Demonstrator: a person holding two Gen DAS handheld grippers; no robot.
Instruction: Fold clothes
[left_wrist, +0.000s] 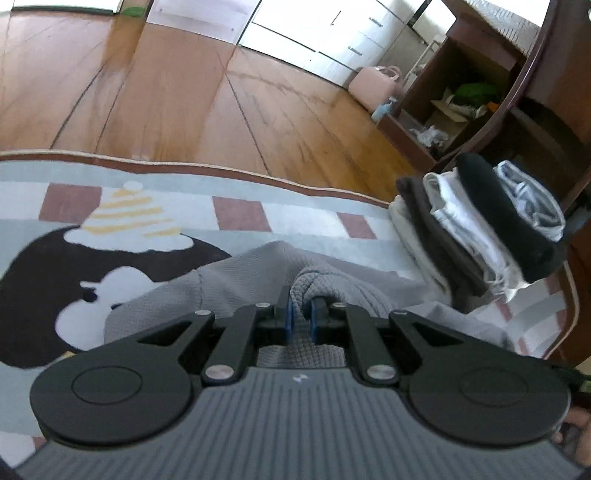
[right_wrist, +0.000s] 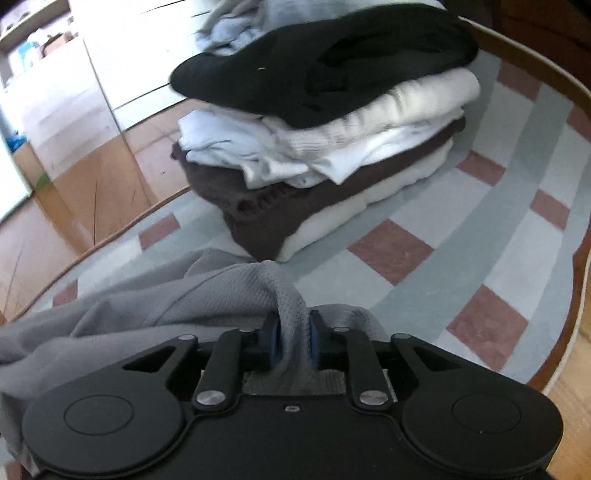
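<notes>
A grey waffle-knit garment (left_wrist: 236, 280) lies bunched on the patterned rug (left_wrist: 155, 184). My left gripper (left_wrist: 302, 314) is shut on a pinched fold of it, the blue pads pressing the cloth from both sides. In the right wrist view the same grey garment (right_wrist: 147, 295) trails off to the left, and my right gripper (right_wrist: 294, 336) is shut on another gathered fold of it. Just beyond the right gripper stands a stack of folded clothes (right_wrist: 325, 122): black on top, white and brown layers below. The same stack of folded clothes (left_wrist: 480, 229) shows at the right of the left wrist view.
The rug (right_wrist: 461, 229) has grey bands and reddish squares; wooden floor (left_wrist: 221, 92) lies past its curved edge. A dark wooden shelf unit (left_wrist: 480, 92) with clutter stands at the far right, a pink bag (left_wrist: 375, 85) beside it. White cabinets (left_wrist: 314, 29) line the back.
</notes>
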